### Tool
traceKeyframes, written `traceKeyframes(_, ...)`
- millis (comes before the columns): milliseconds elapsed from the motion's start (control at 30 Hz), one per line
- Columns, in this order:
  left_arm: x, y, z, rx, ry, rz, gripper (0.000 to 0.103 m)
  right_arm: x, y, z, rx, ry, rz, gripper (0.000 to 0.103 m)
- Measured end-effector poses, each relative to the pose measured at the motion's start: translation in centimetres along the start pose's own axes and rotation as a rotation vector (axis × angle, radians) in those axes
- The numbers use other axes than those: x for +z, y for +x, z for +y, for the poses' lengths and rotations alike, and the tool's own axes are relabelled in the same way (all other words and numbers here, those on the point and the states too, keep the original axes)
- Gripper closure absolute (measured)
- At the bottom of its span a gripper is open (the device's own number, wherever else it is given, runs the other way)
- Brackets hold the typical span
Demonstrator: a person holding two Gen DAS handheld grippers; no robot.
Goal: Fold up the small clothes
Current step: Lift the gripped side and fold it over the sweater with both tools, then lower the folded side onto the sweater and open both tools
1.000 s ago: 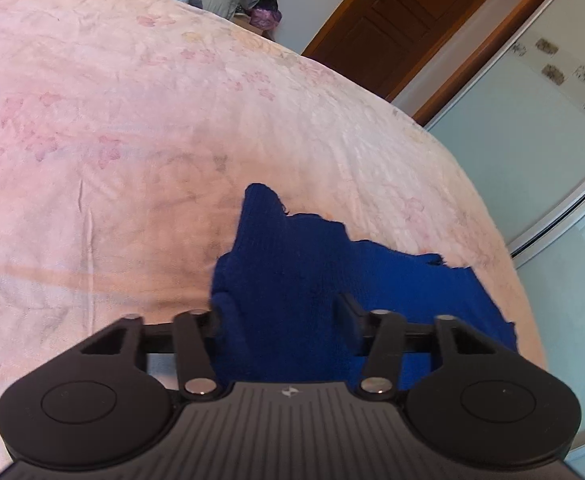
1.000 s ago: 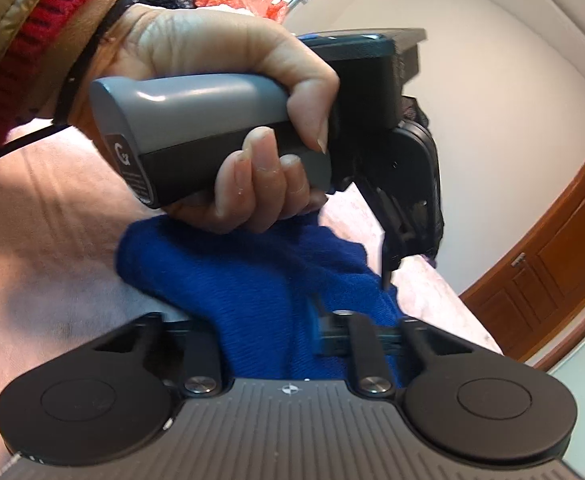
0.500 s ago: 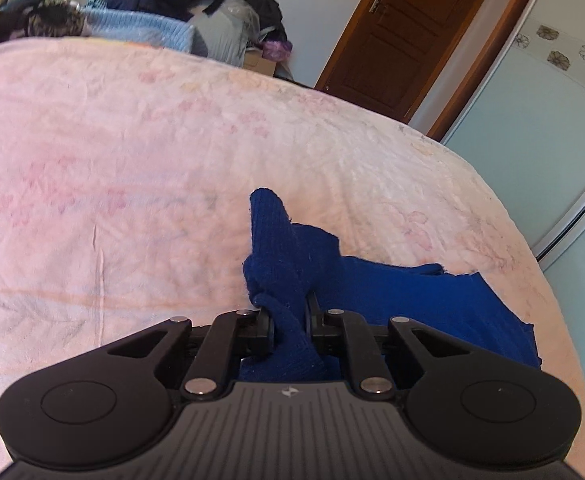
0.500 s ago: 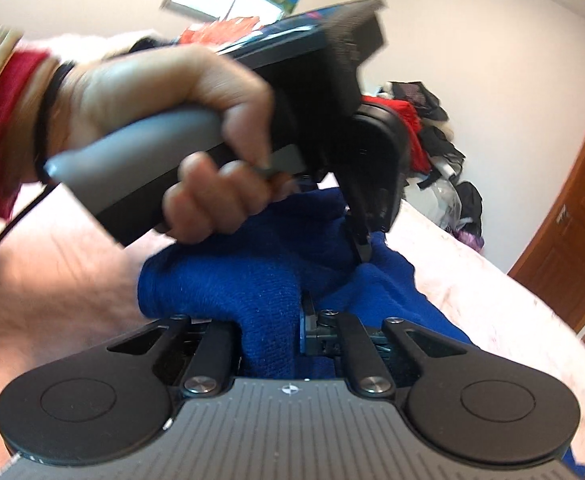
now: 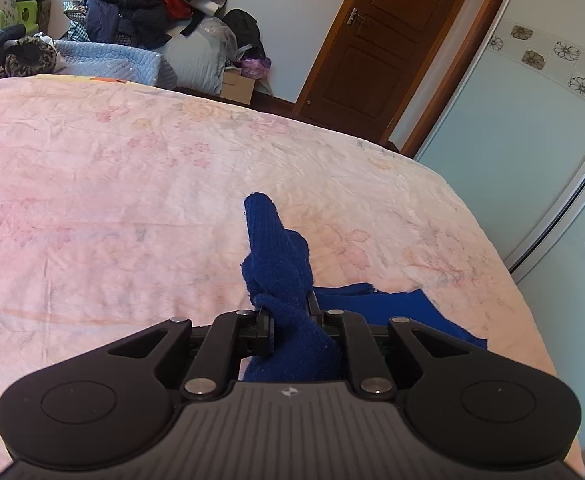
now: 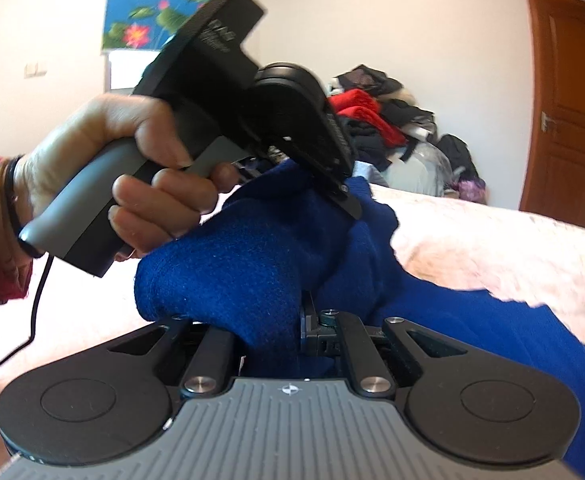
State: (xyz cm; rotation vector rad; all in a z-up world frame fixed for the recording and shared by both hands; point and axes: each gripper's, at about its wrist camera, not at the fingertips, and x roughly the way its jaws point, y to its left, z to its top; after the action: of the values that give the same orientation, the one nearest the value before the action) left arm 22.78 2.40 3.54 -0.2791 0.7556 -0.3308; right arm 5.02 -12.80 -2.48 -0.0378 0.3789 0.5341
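Note:
A small dark blue knitted garment (image 5: 278, 264) is lifted off the pink flowered bed sheet (image 5: 112, 208). My left gripper (image 5: 290, 322) is shut on a bunched fold of it, and a narrow end sticks up past the fingertips. Part of the cloth (image 5: 392, 308) still trails on the bed to the right. In the right wrist view my right gripper (image 6: 288, 320) is shut on another fold of the blue garment (image 6: 252, 264). Just beyond it a hand (image 6: 132, 168) holds the left gripper's handle, whose fingers (image 6: 344, 200) pinch the same cloth.
A heap of clothes and bags (image 5: 144, 12) lies behind the bed's far edge. A brown wooden door (image 5: 384, 36) and a pale sliding wardrobe panel (image 5: 532, 140) stand on the right. A flower poster (image 6: 160, 4) hangs on the wall. A black cable (image 6: 36, 312) hangs from the handle.
Both grippers closed on the blue garment and rose, lifting it off the sheet. The left jaws went from wide apart to pinched on the fold. The right view rolled and swung.

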Motion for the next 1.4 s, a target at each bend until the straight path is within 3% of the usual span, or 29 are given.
traceKeyframes(333, -0.5, 1.3, -5.7, -0.025, 0.069, -0.013, 0.091, -1.8, -2.0, -5.0, -0.054, 0.111, -0.031, 0.092)
traceKeyframes(733, -2.0, 4.8, -11.7, -0.062, 0.124, 0.042, 0.091, -4.5, -4.9, -10.1, -0.086, 0.29, -0.029, 0.092)
traceKeyframes(1267, -4.7, 10.3, -17.3, -0.029, 0.229, 0.112, 0.09, -9.3, -6.5, -15.9, -0.047, 0.597, -0.004, 0.091)
traceKeyframes(1400, -5.1, 11.0, -18.0, -0.02, 0.243, 0.119, 0.088, -10.3, -6.3, -16.8, -0.044, 0.659, 0.018, 0.08)
